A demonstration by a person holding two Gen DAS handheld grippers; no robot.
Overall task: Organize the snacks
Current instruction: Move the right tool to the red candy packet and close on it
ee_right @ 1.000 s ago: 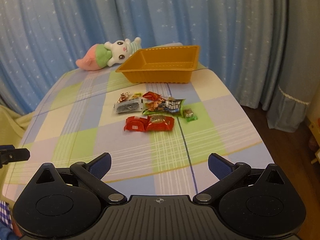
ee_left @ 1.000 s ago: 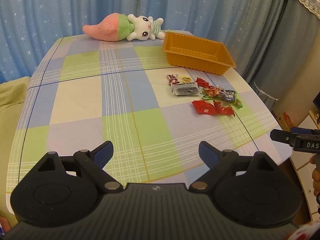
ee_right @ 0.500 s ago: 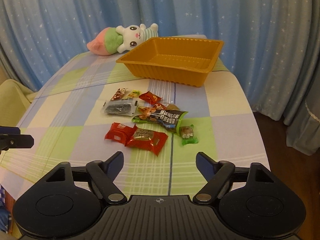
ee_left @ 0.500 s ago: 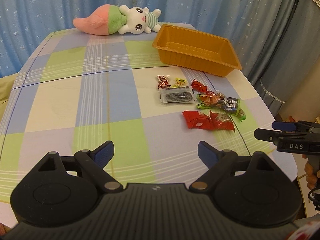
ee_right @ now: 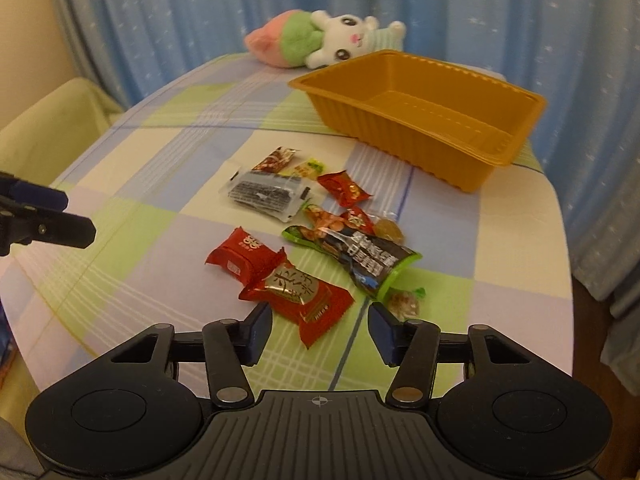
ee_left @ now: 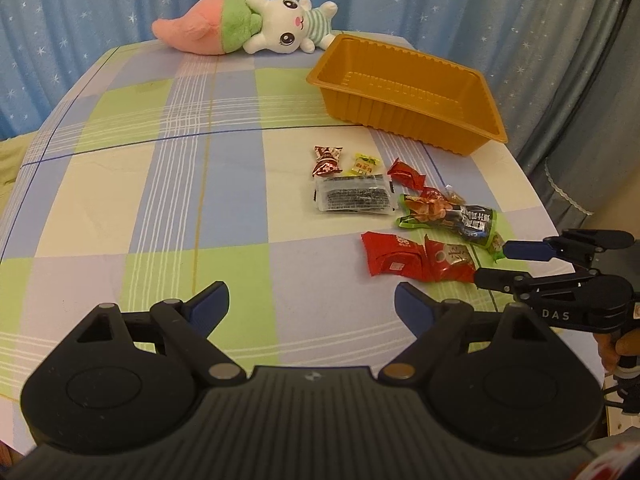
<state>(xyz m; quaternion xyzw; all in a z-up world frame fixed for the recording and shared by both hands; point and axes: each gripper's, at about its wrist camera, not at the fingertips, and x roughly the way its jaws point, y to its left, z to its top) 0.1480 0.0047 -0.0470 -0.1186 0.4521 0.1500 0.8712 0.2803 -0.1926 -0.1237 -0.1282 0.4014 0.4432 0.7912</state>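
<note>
Snacks lie in a loose cluster on the checked tablecloth (ee_right: pixel 168 248), near the orange tray (ee_right: pixel 424 120) but apart from it. The right gripper (ee_right: pixel 316 330) hangs just over the nearest one, a glossy red wrapper (ee_right: pixel 298 294) whose corner sits between the jaws; these have just been closing, yet the pads seem, as far as the blur allows, not to press on it. Beside it lie a second red packet (ee_right: pixel 240 256), a crinkly green bag (ee_right: pixel 356 256) and a clear flat pack (ee_right: pixel 264 194). The left gripper (ee_left: pixel 312 304) stands open over bare cloth, holding nothing. The ribbed plastic tray is rectangular, with a soft plush rabbit (ee_left: pixel 248 24) behind it.
</note>
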